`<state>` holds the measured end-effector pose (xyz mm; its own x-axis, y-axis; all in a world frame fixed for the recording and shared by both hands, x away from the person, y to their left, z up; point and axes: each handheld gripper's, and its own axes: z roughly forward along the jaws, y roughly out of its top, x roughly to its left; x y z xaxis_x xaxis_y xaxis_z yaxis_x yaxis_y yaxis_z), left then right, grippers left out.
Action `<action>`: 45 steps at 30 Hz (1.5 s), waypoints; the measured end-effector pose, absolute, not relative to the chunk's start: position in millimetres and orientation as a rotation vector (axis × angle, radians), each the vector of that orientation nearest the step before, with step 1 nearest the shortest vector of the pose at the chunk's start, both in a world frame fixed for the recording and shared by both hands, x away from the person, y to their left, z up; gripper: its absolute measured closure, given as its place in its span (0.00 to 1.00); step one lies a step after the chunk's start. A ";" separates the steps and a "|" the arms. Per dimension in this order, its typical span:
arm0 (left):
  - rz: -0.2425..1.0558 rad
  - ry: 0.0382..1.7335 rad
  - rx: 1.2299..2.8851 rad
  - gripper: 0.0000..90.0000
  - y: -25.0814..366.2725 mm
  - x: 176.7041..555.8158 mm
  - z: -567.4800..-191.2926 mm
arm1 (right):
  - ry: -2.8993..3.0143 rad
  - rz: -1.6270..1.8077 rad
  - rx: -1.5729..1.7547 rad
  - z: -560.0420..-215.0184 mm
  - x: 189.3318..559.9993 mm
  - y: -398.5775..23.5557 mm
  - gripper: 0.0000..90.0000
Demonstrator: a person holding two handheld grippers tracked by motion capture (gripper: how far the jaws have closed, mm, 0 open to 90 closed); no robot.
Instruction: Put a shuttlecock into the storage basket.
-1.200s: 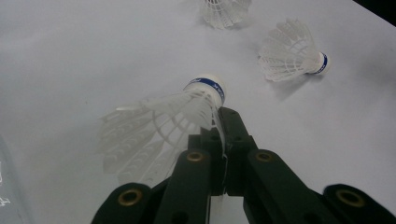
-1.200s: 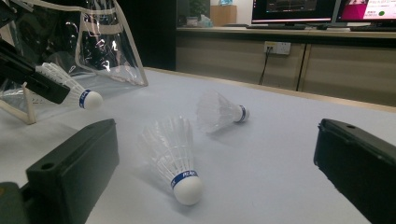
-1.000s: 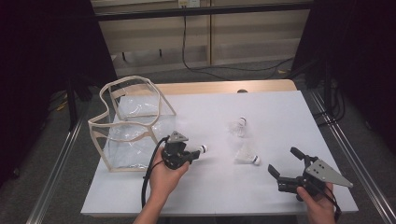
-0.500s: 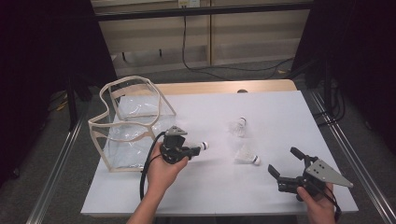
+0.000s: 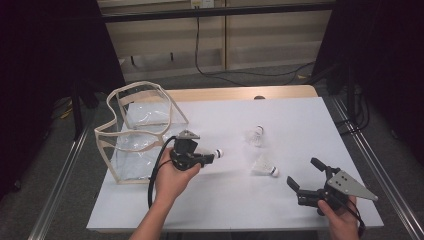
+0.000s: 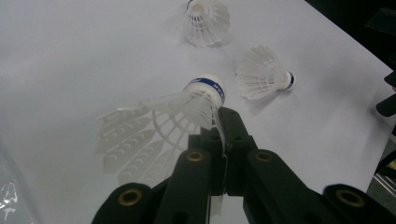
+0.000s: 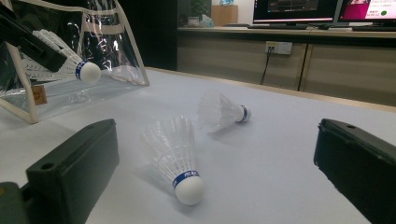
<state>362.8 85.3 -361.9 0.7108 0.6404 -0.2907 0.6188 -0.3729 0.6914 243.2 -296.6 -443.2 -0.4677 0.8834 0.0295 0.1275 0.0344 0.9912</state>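
Note:
My left gripper is shut on the feathers of a white shuttlecock and holds it a little above the white table, beside a clear bag with beige trim. The left gripper view shows its jaws pinching the skirt of that shuttlecock, cork pointing away. Two more shuttlecocks lie on the table, one farther off and one nearer. My right gripper stands open at the front right, aimed at the nearer shuttlecock, with nothing between its fingers.
The bag stands open at the table's left, its mouth toward the middle. A wooden strip runs along the far edge. Metal rails flank the table on both sides.
My left gripper has risen slightly with the shuttlecock still pinched in it. The right gripper and the two loose shuttlecocks have stayed put.

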 end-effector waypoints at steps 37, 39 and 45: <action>0.012 0.956 2.112 1.00 80.9 373.3 -329.8 | 1.668 1.499 1.035 -443.0 243.1 -296.9 0.00; 0.006 0.955 2.118 1.00 80.3 373.9 -327.6 | 1.667 1.497 1.036 -442.9 243.0 -297.0 0.00; 0.003 0.968 2.117 1.00 80.3 375.9 -323.7 | 1.670 1.499 1.035 -442.7 242.7 -297.1 0.00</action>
<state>375.9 80.3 -323.7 0.7081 0.6389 -0.3006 0.6371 -0.3946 0.6620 242.7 -297.1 -442.7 -0.4707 0.8817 0.0331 0.1281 0.0312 0.9913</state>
